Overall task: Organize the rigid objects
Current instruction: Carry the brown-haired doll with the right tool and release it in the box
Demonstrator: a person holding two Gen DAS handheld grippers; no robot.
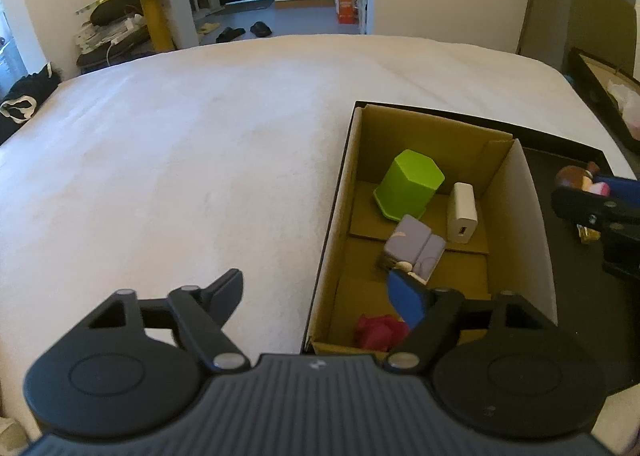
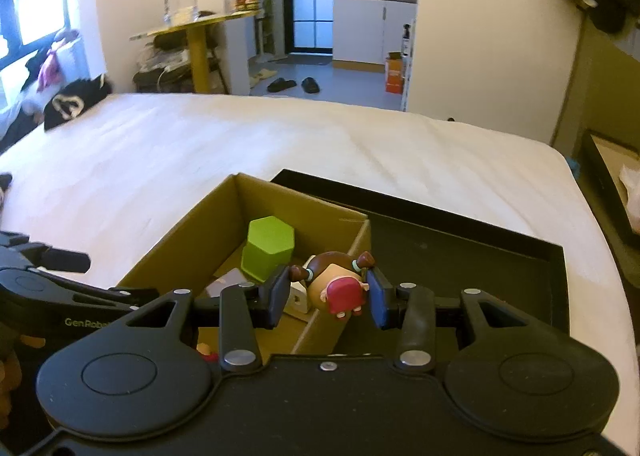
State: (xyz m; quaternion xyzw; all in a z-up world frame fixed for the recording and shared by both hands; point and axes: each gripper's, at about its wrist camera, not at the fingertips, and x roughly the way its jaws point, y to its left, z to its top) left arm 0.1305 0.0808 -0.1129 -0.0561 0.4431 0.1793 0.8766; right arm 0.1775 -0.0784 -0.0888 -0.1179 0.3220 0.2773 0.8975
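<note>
While my right gripper (image 2: 329,298) pinches a glossy little figurine (image 2: 334,284) with brown pigtails and a red front between its flat pads, above the cardboard box's (image 2: 180,244) inner wall beside the matte black tray (image 2: 460,256), my left gripper (image 1: 320,296) stands spread with nothing between its fingers. Down in the corrugated box on the soft white bed (image 1: 180,156) lie a lime-green hexagonal block (image 1: 408,184), a smooth white charger (image 1: 463,214) and a greyish-lilac boxy piece (image 1: 412,246).

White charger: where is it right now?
The charger stands in the cardboard box, right of the green cup and beside the divider wall. In the right wrist view the doll mostly hides it.
</note>
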